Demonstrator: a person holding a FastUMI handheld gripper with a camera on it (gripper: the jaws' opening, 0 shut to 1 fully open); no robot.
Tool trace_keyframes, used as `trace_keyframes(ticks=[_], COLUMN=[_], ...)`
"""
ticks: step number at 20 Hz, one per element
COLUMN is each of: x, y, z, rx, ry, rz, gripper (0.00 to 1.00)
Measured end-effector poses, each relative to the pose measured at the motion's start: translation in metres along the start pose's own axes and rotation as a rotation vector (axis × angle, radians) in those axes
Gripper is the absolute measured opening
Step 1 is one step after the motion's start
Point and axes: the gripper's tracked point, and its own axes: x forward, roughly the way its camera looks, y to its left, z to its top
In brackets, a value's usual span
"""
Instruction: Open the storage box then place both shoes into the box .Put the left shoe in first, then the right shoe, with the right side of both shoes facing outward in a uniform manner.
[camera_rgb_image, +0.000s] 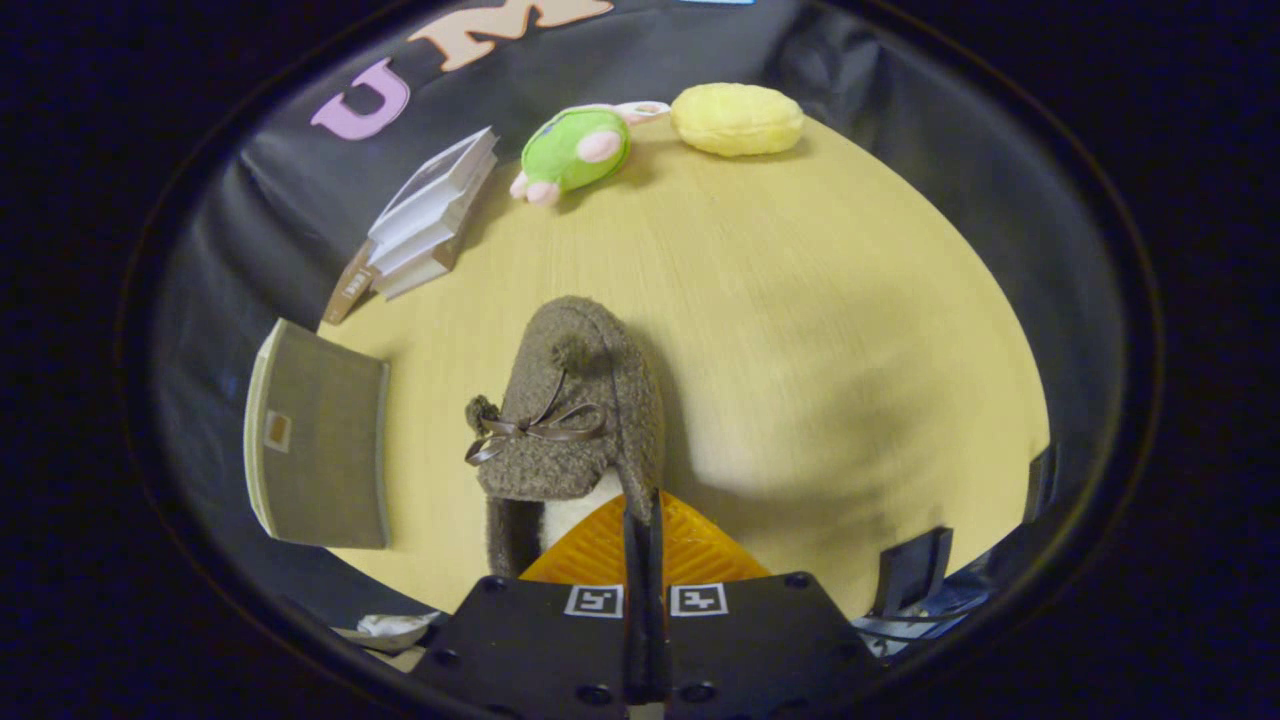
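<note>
Fuzzy brown shoe (575, 420) with thin ribbon bow hangs pinched in the hand-held gripper's (643, 520) ridged orange fingers.

1. I see the gripper (643, 520) with its two orange fingers (590, 550) drawn nearly together at the brown fleece shoe (570, 400); the shoe's near end is covered by them, so I cannot tell what they pinch, or whether both press on it.
2. The grey storage box (320, 450) at left runs off the table (800, 300) edge; I cannot tell if it is open.
3. The black objects (912, 568) at near right are cut off and unidentifiable.
4. The crumpled white item (390, 628) at near left is partly covered by the gripper body.
5. The label on the stacked books (425, 220) is too small to read.
</note>
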Motion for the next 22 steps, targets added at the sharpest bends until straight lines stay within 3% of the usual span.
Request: trace_keyframes(ticks=[10,22], x=[-0.037,-0.07], y=[0.082,0.224], z=[0.001,0.006], rx=[0.031,-0.013], ry=[-0.049,-0.098], rz=[0.065,0.199], gripper=[0.04,0.04])
